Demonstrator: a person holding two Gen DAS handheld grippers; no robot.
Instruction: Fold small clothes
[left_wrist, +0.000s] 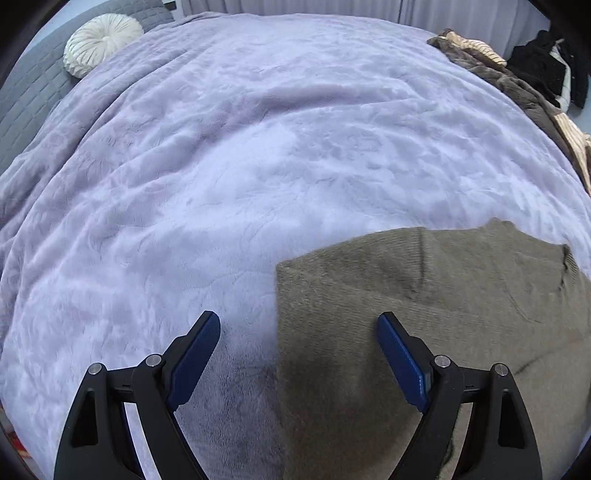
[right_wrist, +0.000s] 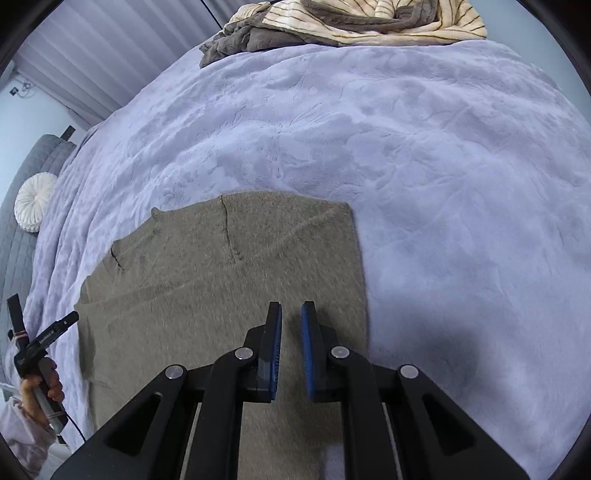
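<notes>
Garment: the olive-brown knit top (right_wrist: 221, 295) lies flat on my lavender bedspread (right_wrist: 443, 166), close to the near edge, its sides already turned in so it reads as a rough rectangle.
Left tongs: my left gripper (left_wrist: 299, 325) hangs over the garment's left edge with the blades wide apart and nothing between them; one blue pad (left_wrist: 195, 358) is above bare bedspread, the other above the knit.
Right tongs: my right gripper (right_wrist: 291, 314) hovers over the right half of the top, near its straight right edge, blades drawn nearly together with only a thin gap; I see no cloth pinched in them.
Step in hand: I judge I am between folds, lining both tools up along the near part of the top.
Next move: I expect to need the right blades opened, then each tool lowered onto its own side edge, both layers caught, and the near end carried toward the far end.
Risk: the fuzzy knit may slip, or I may nip the bedspread with it.
Elsewhere: a round white cushion (left_wrist: 101, 42) and a striped throw (right_wrist: 369, 22) sit well away.
</notes>
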